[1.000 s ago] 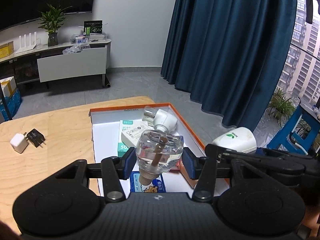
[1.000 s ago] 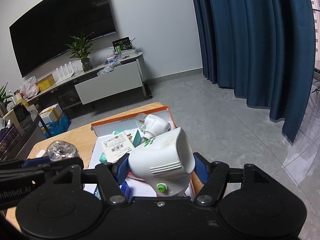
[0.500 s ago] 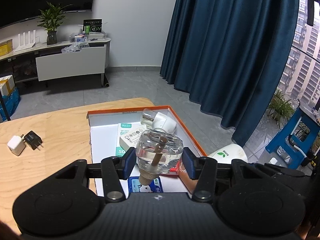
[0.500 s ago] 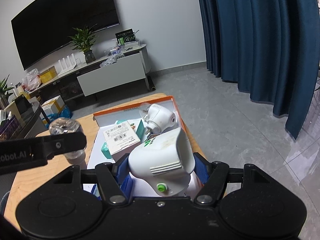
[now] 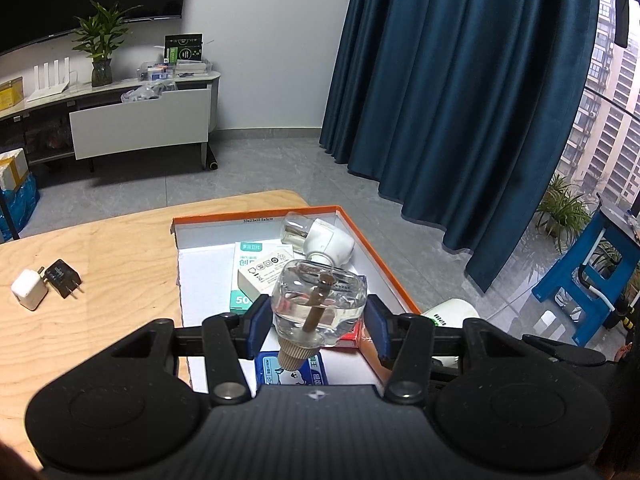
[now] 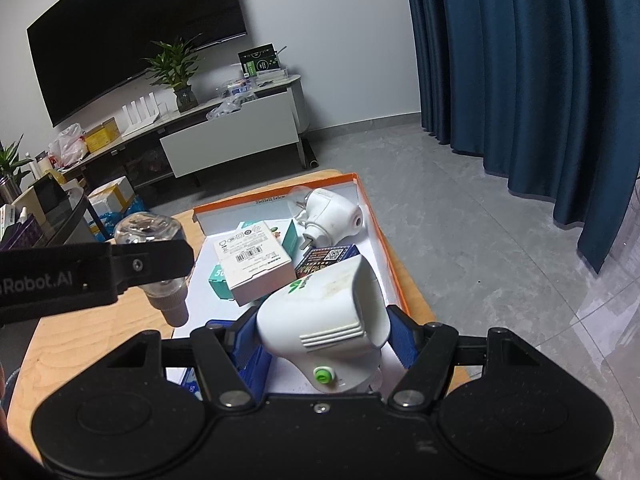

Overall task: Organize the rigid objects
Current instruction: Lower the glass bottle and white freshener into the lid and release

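With the left gripper point(image 5: 318, 322) clamping the bottle point(image 5: 319, 299) and the right gripper point(image 6: 322, 342) clamping the heater point(image 6: 326, 320), both should go down slowly into free places of the box point(image 5: 394, 276).

A clear refill bottle point(image 5: 319, 304), wick inside and neck pointing near, hung above the orange-rimmed box point(image 5: 384, 264). A white plug-in heater point(image 6: 324, 320) with a green button was tilted at the box's near right.

A home living room: wall television point(image 6: 136, 44), media console point(image 6: 224, 136), blue curtains point(image 6: 532, 80)
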Demonstrator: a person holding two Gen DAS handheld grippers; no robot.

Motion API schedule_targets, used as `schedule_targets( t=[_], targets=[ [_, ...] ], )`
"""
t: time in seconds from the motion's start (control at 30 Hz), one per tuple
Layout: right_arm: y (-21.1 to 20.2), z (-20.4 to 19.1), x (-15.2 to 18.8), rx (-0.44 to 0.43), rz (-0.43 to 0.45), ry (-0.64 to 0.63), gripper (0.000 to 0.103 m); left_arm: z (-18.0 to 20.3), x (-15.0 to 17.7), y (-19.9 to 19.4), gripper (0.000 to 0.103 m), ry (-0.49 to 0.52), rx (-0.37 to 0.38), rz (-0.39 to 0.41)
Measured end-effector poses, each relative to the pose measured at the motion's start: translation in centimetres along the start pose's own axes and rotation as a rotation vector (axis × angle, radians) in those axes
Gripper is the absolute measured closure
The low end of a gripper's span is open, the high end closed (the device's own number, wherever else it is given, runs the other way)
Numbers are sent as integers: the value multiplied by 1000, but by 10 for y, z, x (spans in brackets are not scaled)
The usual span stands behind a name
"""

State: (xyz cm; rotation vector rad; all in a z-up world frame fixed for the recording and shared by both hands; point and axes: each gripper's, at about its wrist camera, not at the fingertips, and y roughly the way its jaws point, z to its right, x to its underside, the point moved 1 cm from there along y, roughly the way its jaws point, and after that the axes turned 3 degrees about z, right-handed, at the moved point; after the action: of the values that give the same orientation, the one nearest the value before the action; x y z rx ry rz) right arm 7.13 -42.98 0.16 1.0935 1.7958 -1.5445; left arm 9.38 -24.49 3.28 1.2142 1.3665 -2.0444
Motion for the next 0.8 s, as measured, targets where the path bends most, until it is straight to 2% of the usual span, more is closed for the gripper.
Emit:
schedule_targets(
  t=[0.8],
  targets=[
    [10, -1, 10, -26, -63, -2, 23, 2, 2, 8, 52, 12, 9, -18]
  ],
)
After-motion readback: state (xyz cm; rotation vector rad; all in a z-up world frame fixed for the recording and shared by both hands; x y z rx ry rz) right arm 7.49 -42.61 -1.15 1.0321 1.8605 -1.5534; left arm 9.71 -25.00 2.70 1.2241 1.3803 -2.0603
